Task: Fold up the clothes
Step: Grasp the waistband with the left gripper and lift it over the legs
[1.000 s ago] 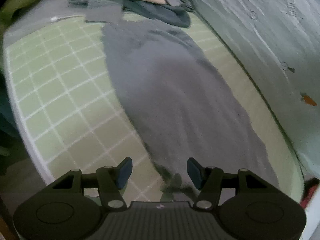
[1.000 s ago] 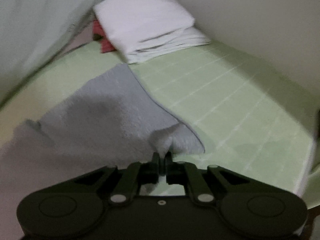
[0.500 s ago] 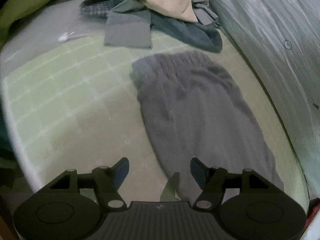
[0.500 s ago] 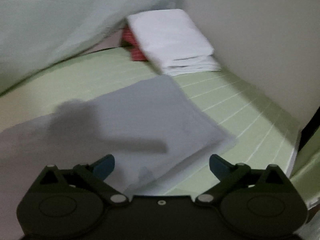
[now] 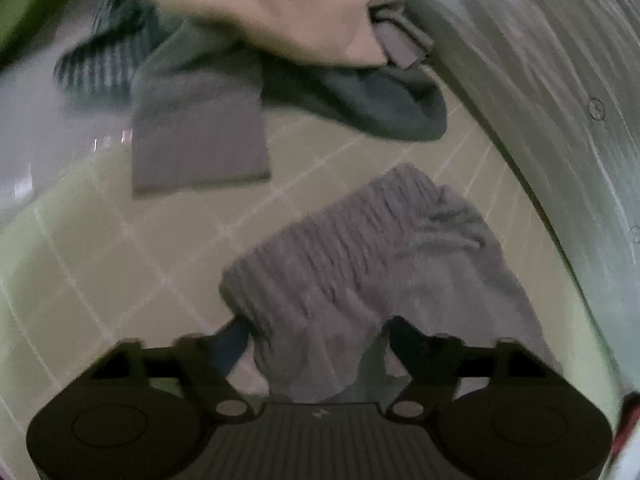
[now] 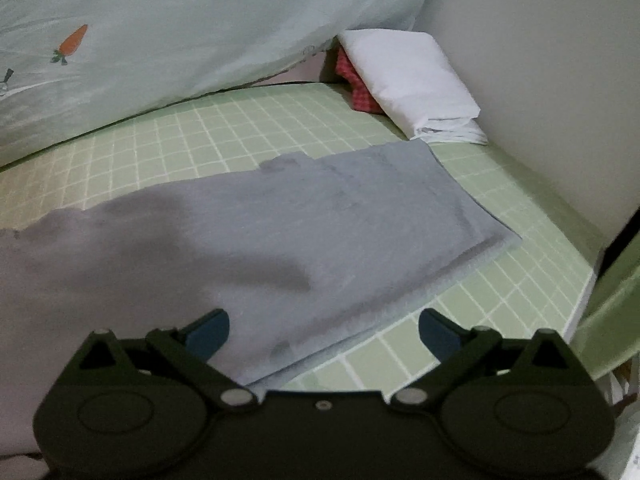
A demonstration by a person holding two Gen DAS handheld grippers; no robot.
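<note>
Lying flat on the green checked bed sheet [image 6: 280,128]: grey trousers [image 6: 300,224], gathered waistband sitting between the spread fingers of the left claw [image 5: 316,340]. Hovering over the leg end, right claw [image 6: 324,328] gaping wide, gripping nothing.

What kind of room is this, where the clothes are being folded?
Most likely a bedroom. The grey ribbed-waist trousers lie on a green checked bed sheet, a pale carrot-print quilt is bunched beside it, and folded white bedding sits by the wall.
</note>
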